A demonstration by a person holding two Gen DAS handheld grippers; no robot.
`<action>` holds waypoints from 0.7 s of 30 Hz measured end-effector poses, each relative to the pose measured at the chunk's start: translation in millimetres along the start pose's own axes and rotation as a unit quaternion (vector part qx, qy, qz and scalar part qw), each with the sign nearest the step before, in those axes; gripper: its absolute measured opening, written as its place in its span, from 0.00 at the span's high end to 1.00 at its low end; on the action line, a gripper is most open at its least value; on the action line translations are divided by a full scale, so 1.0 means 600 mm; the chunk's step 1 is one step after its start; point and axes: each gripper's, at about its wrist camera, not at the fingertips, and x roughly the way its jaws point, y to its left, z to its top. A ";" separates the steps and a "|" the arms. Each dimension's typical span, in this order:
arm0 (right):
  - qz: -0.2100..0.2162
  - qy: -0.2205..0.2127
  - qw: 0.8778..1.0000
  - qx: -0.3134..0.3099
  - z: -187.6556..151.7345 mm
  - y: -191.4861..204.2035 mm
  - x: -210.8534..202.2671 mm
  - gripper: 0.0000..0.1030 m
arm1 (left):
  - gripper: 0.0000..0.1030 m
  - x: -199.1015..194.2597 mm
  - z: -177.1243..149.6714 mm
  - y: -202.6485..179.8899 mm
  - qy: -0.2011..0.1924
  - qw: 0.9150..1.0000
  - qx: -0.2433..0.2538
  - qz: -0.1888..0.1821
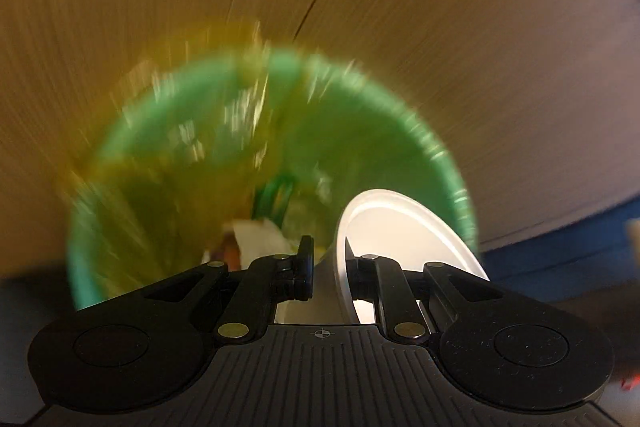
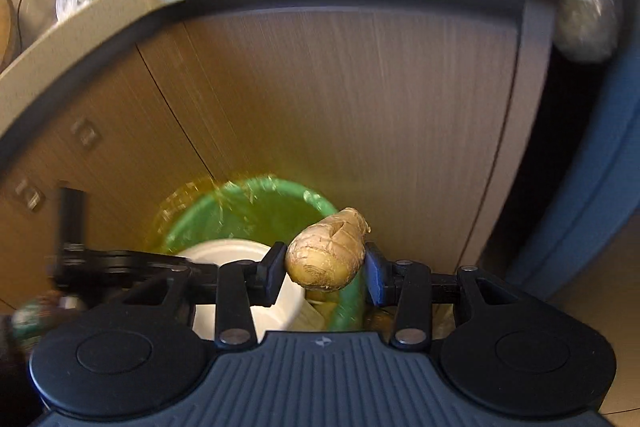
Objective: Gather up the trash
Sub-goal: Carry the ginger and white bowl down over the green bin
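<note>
Two grippers hang over the green bin point(image 1: 424, 131) by the cabinet point(image 2: 340, 99). Left gripper point(image 1: 329, 273) is clamped on a white plate's point(image 1: 400, 227) rim; right gripper point(image 2: 326, 273) is clamped on ginger point(image 2: 328, 257).

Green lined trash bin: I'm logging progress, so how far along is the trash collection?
Done: white paper scraps already lie in the green lined trash bin. In hand: the left claw grips a white round plastic lid; the right claw grips a knobbly tan ginger piece. Left: dropping both in.
</note>
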 end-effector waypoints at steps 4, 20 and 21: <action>-0.003 0.004 1.000 0.007 -0.018 -0.014 0.009 0.61 | 0.85 0.081 -0.015 0.013 0.011 1.000 -0.025 0.011; 0.012 0.073 0.997 -0.033 -0.047 0.040 0.088 0.60 | 0.74 0.026 -0.052 0.071 -0.027 0.998 -0.026 -0.040; 0.017 0.080 0.996 -0.038 -0.047 0.050 0.096 0.60 | 0.75 0.013 -0.057 0.076 -0.035 0.998 -0.022 -0.040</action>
